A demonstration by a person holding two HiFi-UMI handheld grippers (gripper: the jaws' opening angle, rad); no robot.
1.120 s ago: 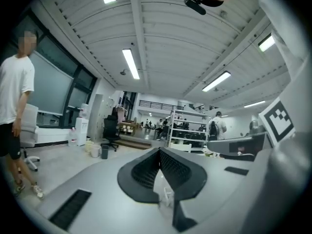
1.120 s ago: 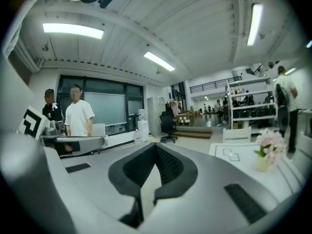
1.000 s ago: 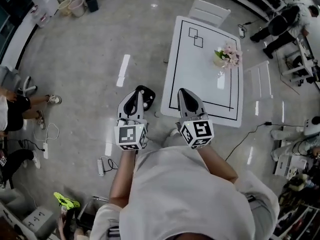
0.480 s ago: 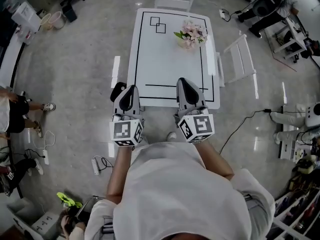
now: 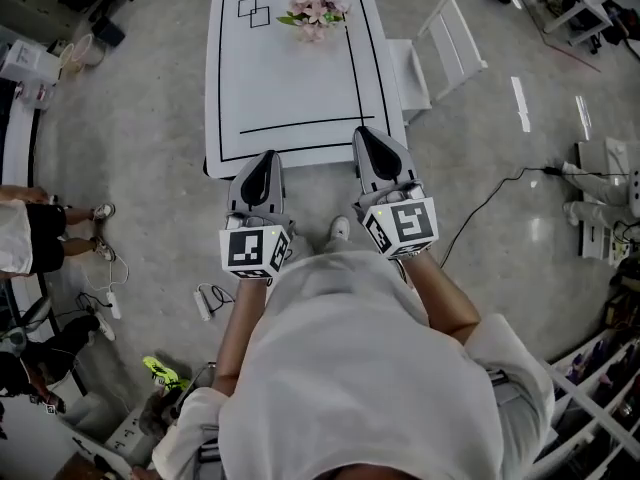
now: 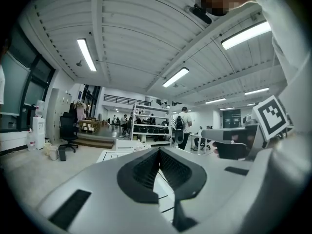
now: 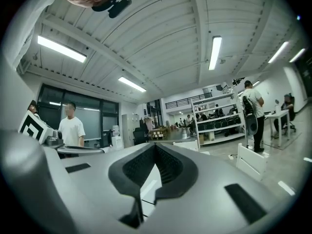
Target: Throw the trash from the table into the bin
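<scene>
Station: a person in a white shirt [image 5: 350,368] stands at the near short end of a white desk [image 5: 290,88], with one claw in each hand.
Left claw [image 5: 268,156]: pads pressed together, with nothing between them. It is held about level and points toward the desk. In the head view its tip overlaps the near desk edge.
Right claw [image 5: 364,132]: pads pressed together, with nothing between them. It is level and beside the left one, the two well apart. Its tip overlaps the near right corner of the desk.
Marker cubes: one sits at the rear of each claw, close to the person's chest.
Desk top: a black line [image 5: 221,88] runs round it just inside the rim. Two small overlapping square outlines [image 5: 252,10] are at the far left corner. A bunch of pink flowers [image 5: 316,8] stands near the far edge.
Trash: no view shows any piece clearly enough to name or place.
Bin: pale round containers [image 5: 82,52] stand on the grey floor [image 5: 130,138] by the wall, well apart from the desk and to its left. Which of them serves as the bin cannot be told.
Chair [image 5: 440,48]: white, just beside the right long edge of the desk.
Surroundings: seated people are at the left edge of the head view, and a power strip with its cable [image 5: 205,303] lies on the floor near the person's left side.
</scene>
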